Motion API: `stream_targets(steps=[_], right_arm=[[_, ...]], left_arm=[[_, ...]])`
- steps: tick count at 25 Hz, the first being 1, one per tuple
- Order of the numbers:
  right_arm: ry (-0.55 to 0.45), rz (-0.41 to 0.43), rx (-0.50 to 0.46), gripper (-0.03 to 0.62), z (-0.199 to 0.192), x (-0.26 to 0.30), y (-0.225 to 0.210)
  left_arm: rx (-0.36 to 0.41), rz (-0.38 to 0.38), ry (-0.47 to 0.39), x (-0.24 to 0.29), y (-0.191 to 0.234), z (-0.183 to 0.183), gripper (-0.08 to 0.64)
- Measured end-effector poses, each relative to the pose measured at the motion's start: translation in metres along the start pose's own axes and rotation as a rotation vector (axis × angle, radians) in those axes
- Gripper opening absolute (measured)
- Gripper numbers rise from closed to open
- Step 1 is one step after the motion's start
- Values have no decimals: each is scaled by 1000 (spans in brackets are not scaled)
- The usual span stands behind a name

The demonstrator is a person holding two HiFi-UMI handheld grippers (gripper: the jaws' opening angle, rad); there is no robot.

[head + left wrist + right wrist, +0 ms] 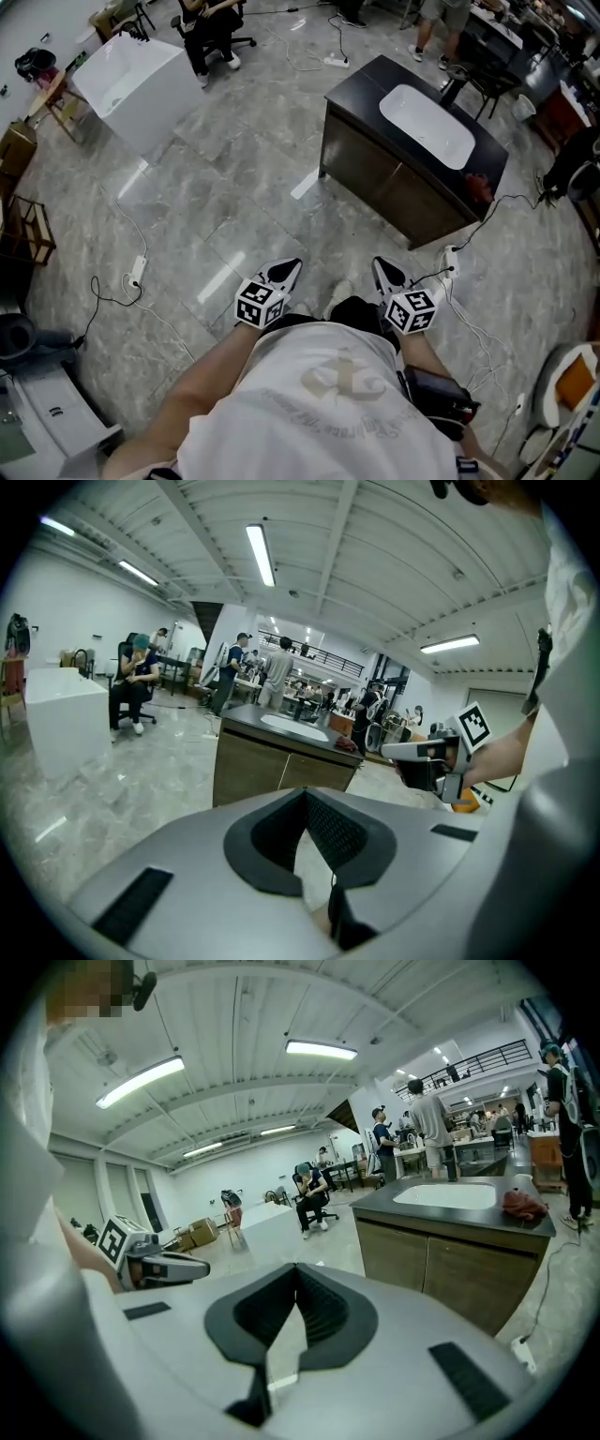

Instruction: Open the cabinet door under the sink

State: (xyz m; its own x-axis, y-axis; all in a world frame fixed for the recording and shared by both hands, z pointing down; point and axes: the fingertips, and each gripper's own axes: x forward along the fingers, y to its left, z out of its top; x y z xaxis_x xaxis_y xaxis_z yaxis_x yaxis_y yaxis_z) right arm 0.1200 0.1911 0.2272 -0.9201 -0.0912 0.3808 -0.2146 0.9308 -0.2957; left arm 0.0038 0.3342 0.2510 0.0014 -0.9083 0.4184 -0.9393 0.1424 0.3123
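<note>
both jaws pinched together, empty: left gripper, right gripper, well apart from cabinet door under sink; risk of glancing off the panel if arriving closed.

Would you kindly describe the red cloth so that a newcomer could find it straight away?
Find the dark cabinet standing alone on the grey floor, with a white basin sunk in its black top. The red cloth lies crumpled on that top just past one end of the basin, near a corner. It is the only red thing lying loose there.
</note>
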Motion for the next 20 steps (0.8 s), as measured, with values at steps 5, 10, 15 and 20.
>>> stream_targets(steps=[5, 10, 15, 20], right_arm=[[13, 6, 24, 14, 1, 30, -18], [17, 18, 14, 14, 20, 73, -39], [32, 31, 18, 14, 37, 113, -73], [53, 36, 38, 14, 54, 146, -120]], left_arm=[[-2, 17, 5, 10, 18, 10, 9], [-11, 80, -5, 29, 53, 32, 9], [-29, 102, 6, 68, 83, 54, 9], [-19, 96, 41, 122, 98, 81, 9]])
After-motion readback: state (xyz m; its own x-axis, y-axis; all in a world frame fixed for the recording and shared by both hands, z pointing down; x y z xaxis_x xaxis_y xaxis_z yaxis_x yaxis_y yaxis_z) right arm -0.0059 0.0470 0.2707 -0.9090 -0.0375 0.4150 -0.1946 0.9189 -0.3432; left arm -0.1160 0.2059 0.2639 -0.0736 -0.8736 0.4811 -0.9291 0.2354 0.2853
